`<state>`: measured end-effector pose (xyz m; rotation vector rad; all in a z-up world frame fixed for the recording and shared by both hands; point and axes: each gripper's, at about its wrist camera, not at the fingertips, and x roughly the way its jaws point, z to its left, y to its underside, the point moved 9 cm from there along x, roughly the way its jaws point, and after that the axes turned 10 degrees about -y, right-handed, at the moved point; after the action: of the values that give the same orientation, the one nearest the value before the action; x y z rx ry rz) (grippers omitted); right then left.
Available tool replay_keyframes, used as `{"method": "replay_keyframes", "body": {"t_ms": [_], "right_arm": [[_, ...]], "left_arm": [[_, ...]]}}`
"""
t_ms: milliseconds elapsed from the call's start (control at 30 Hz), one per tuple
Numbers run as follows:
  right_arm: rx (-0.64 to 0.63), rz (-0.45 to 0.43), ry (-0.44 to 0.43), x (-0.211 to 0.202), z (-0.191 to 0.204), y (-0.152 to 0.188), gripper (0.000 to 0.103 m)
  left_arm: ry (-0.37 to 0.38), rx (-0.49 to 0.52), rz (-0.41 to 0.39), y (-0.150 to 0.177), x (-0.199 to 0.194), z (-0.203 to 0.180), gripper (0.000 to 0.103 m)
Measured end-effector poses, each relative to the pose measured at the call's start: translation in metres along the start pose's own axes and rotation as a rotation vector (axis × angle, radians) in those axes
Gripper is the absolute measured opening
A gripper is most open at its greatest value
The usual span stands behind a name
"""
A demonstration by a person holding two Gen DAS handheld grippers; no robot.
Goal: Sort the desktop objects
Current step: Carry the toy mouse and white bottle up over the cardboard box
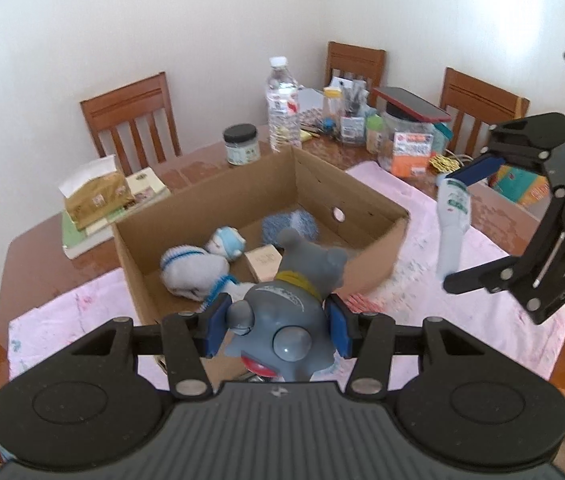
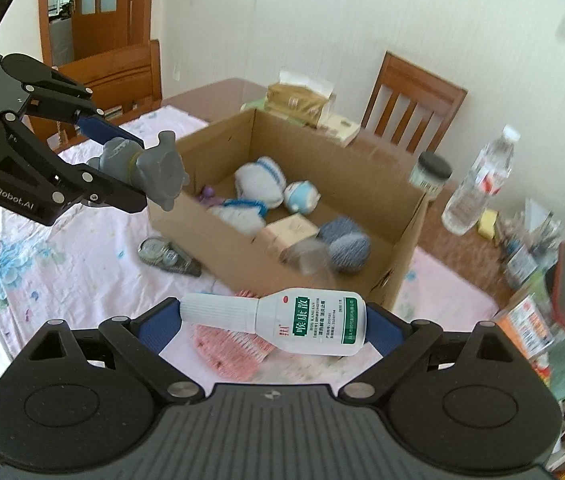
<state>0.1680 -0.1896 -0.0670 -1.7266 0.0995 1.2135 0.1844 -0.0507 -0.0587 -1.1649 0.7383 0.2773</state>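
Gray toy: the gray toy figure [image 1: 282, 320] looks hard, smooth and light; best held round its fat middle.
Left hand-held gripper [image 1: 278, 330]: clamped on the toy's sides, just short of the cardboard box [image 1: 362, 196].
White bottle: the small plastic medicine bottle [image 2: 302, 320] looks light and slippery.
Right hand-held gripper [image 2: 274, 326]: squeezing the bottle end to end, cap to bottom, with the box just ahead.

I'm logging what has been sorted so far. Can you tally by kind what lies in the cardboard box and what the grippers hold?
In the cardboard box:
White socks with blue stripes: 2
Blue knitted balls: 2
Small doll head: 1
Small carton: 1
Held:
Grey toy, left gripper: 1
White bottle, right gripper: 1
Total: 8
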Motion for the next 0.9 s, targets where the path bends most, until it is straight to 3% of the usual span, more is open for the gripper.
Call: {"method": "replay_keyframes", "body": {"t_ms": [900], "right_arm": [[-0.054, -0.102, 0.021, -0.016, -0.038, -0.059, 0.098]], "left_arm": [[-0.079, -0.039, -0.016, -0.037, 0.023, 0.023, 0.051]]}}
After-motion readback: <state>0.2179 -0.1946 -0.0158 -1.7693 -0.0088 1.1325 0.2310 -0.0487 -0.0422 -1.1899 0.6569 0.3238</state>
